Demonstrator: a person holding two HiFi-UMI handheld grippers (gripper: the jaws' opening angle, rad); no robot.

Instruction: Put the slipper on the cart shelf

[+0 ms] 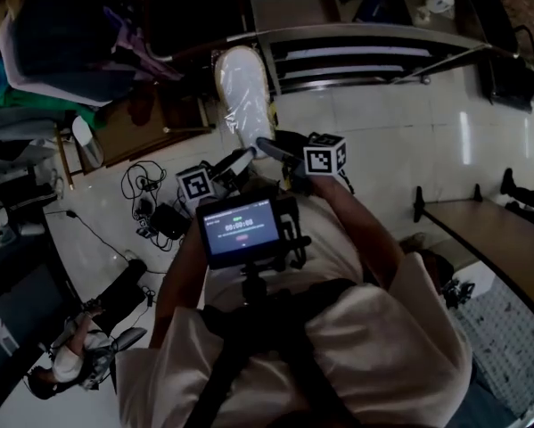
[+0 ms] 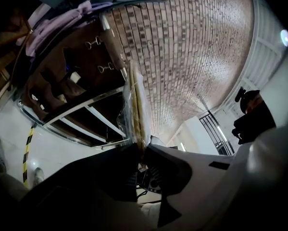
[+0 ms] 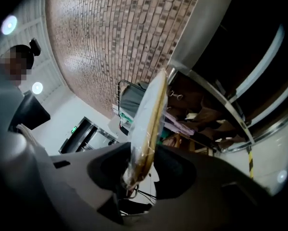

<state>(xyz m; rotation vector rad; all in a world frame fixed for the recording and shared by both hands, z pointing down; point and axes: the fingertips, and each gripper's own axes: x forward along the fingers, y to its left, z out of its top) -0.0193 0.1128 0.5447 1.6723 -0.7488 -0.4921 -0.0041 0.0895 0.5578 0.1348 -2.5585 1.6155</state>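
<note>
We stand on a pale tiled floor [image 1: 382, 132] facing the metal cart [image 1: 356, 36], whose shelf rails run across the top of the head view. Just in front of the cart's left end, the slipper [image 1: 244, 92] is held up in the air, clear of the shelf. It is white, wrapped in clear plastic, and its far end points toward the cart. Both tools hold it from the end nearest us. The left gripper [image 1: 245, 157] has its jaws closed on the slipper's thin edge, and in the left gripper view the slipper stands on edge and rises straight out from between them. The right gripper [image 1: 268, 145] sits just beside the left one, its jaws set against either side of the bunched plastic at the same end, and the slipper leans up and slightly right out of them.
</note>
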